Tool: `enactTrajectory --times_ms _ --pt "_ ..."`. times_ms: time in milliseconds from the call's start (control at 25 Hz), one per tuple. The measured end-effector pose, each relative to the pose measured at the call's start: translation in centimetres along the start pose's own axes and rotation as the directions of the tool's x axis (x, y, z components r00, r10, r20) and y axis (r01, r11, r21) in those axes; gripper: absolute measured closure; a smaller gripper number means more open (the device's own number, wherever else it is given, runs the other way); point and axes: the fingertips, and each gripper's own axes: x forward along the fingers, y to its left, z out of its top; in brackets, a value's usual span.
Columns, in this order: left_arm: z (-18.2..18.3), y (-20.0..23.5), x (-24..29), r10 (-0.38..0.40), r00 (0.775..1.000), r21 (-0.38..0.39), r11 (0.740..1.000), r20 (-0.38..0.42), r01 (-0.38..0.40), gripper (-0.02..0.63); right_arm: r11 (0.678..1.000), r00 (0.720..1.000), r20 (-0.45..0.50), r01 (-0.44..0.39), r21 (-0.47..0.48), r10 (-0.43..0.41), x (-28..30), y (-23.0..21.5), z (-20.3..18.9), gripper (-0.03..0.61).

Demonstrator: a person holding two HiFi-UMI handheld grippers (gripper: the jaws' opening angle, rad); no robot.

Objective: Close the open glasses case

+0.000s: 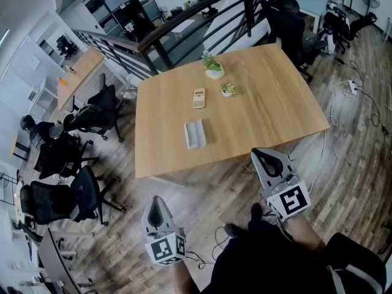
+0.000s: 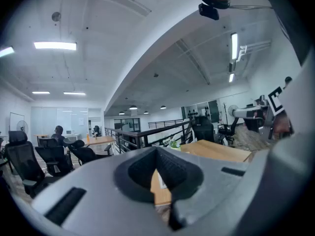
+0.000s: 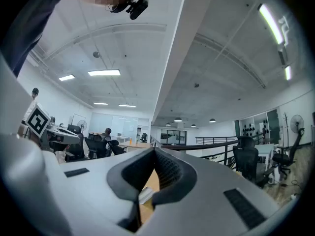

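The open glasses case (image 1: 195, 133) is a pale grey shell lying lid-up near the front edge of the wooden table (image 1: 269, 103). A sliver of it shows between the jaws in the right gripper view (image 3: 142, 194) and in the left gripper view (image 2: 162, 180). My left gripper (image 1: 157, 199) hangs over the floor, well short of the table, shut with nothing in it. My right gripper (image 1: 264, 154) is just off the table's front edge, to the right of the case, also shut and empty. Both point level toward the table, left gripper (image 2: 157, 150) and right gripper (image 3: 155, 152).
On the table behind the case lie a beige calculator (image 1: 198, 97) and two small potted plants (image 1: 214, 69) (image 1: 227, 90). Black office chairs (image 1: 92, 118) stand left of the table and another (image 1: 288, 17) at the back. A railing (image 1: 184, 26) runs behind; cables (image 1: 352, 87) trail on the floor.
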Motion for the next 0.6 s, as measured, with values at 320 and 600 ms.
enactTrajectory --times_ms 320,600 --pt "0.1 -0.6 0.4 0.002 1.000 -0.010 1.000 -0.002 -0.002 0.614 1.000 1.000 0.001 0.001 -0.011 -0.001 -0.1 -0.5 0.2 0.563" --pt "0.3 -1.3 1.3 -0.003 1.000 0.010 1.000 -0.016 0.003 0.614 1.000 1.000 0.012 -0.001 0.026 0.001 0.0 -1.6 -0.1 0.563"
